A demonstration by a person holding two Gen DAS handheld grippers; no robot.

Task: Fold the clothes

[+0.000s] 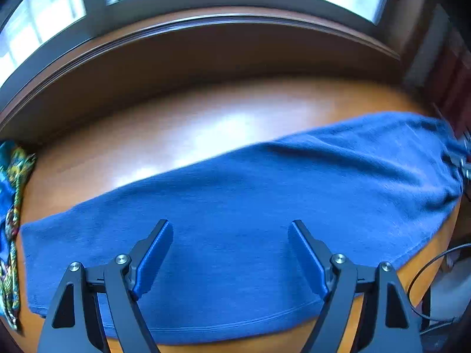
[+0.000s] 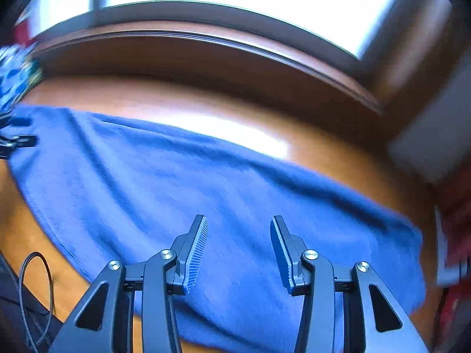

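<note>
At the far left of my left camera, a bunched patterned cloth (image 1: 11, 214) in blue, green and yellow lies at the edge of the wooden table (image 1: 206, 123). Beside it, a blue garment (image 1: 235, 206) spreads across the table in a long band running left to right. Its stitched hem sits along the near edge, and its far edge runs as a clean slanted line with bare, glossy wood beyond, up to a window sill.

How far the folding has gone, I can only judge in part. The band shape and straight far edge would fit a garment already folded over once along its length, but they would equally fit one simply laid out flat; I cannot see doubled layers to settle it. It is plainly not a small finished stack, so I judge folding remains.

My left tool (image 1: 229, 253) hovers over the near middle of the garment with its jaws spread wide, holding nothing. Whether the tips touch the cloth, I cannot tell.

In my right camera, the same blue garment (image 2: 206, 194) fills the middle, wrinkled toward its left end. My right tool (image 2: 238, 250) hangs over it, jaws parted but narrower than the left's, gripping nothing. A dark cable (image 2: 35, 288) loops off the table's near left edge.
</note>
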